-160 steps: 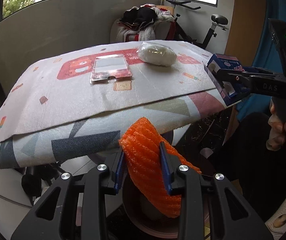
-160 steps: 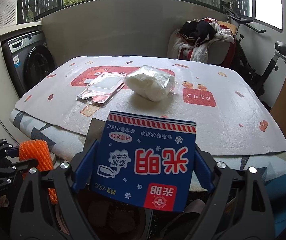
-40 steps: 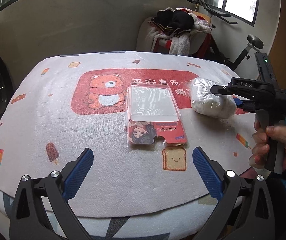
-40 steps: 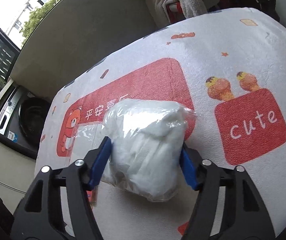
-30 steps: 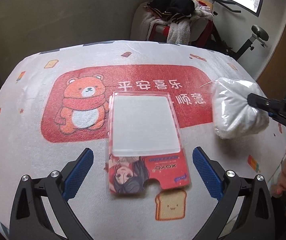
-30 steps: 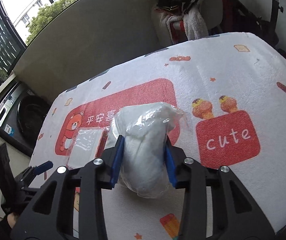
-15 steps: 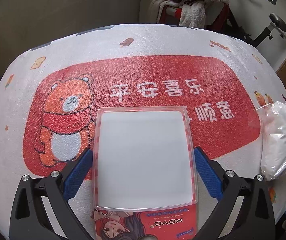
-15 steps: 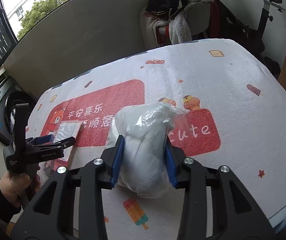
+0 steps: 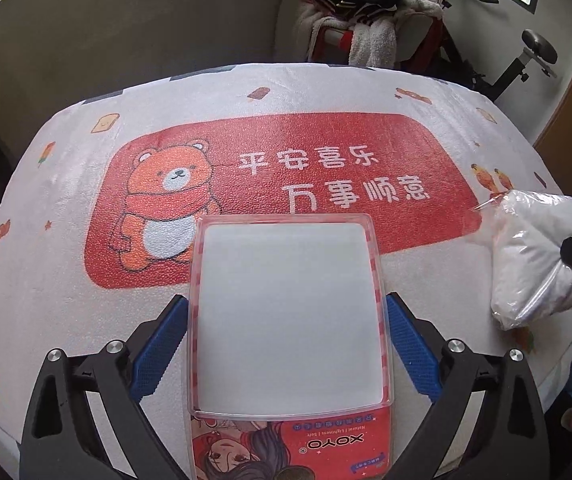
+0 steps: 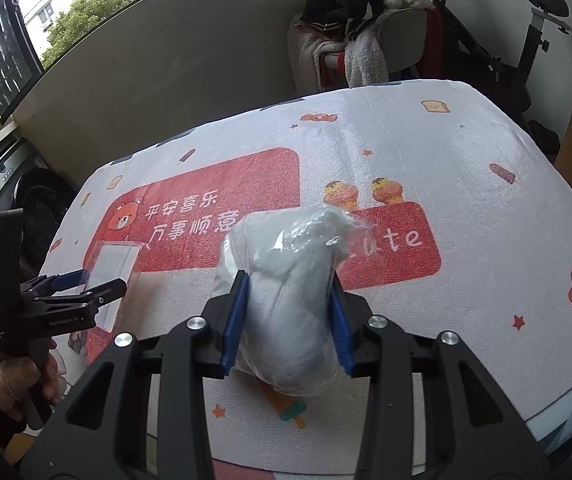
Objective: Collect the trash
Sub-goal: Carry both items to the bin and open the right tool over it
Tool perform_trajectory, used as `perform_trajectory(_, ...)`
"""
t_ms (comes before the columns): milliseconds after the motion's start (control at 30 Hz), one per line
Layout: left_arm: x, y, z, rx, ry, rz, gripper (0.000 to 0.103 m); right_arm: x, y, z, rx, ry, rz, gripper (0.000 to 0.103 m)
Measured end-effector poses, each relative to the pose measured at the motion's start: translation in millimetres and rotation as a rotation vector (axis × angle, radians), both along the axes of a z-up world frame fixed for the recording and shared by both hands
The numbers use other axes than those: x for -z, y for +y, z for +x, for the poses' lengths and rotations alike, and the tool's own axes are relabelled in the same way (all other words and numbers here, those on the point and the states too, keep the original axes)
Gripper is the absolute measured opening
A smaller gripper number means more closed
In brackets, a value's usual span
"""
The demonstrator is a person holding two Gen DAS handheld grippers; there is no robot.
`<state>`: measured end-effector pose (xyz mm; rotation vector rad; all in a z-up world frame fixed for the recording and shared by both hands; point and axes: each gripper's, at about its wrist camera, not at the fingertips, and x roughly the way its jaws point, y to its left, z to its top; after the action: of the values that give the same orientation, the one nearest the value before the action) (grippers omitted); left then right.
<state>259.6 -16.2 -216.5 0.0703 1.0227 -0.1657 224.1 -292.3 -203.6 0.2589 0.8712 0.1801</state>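
A clear plastic blister pack on a red printed card (image 9: pixel 288 320) lies on the table's white mat (image 9: pixel 65 272). My left gripper (image 9: pixel 286 340) is wide open with a blue pad on each side of the pack, close to its edges. It also shows in the right wrist view (image 10: pixel 85 280) over the pack (image 10: pixel 111 264). My right gripper (image 10: pixel 288 316) is shut on a clear bag of white stuffing (image 10: pixel 286 296), lifted above the mat. The bag shows at the right edge of the left wrist view (image 9: pixel 534 256).
The mat has a red bear panel (image 9: pixel 286 184) and a red "cute" panel (image 10: pixel 390 244). Behind the table stand a chair piled with clothes (image 10: pixel 358 28) and an exercise bike (image 10: pixel 538 36). A washing machine (image 10: pixel 9 184) stands at the left.
My left gripper has moved forward and down until its open pads flank the blister pack. My right gripper has closed on the white bag and drawn it up and back.
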Motion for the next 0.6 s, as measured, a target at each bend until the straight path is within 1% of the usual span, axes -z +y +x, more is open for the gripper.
perform_trajectory(333, -35, 5, -69, 0.035, -0.067, -0.057, 0.094, -10, 23, -41, -0.05, -0.009, -0.016, 0.04)
perform_trajectory(600, -53, 20, -130, 0.012, -0.105, -0.1, 0.094, -21, 44, -83, -0.113, -0.039, -0.045, 0.04)
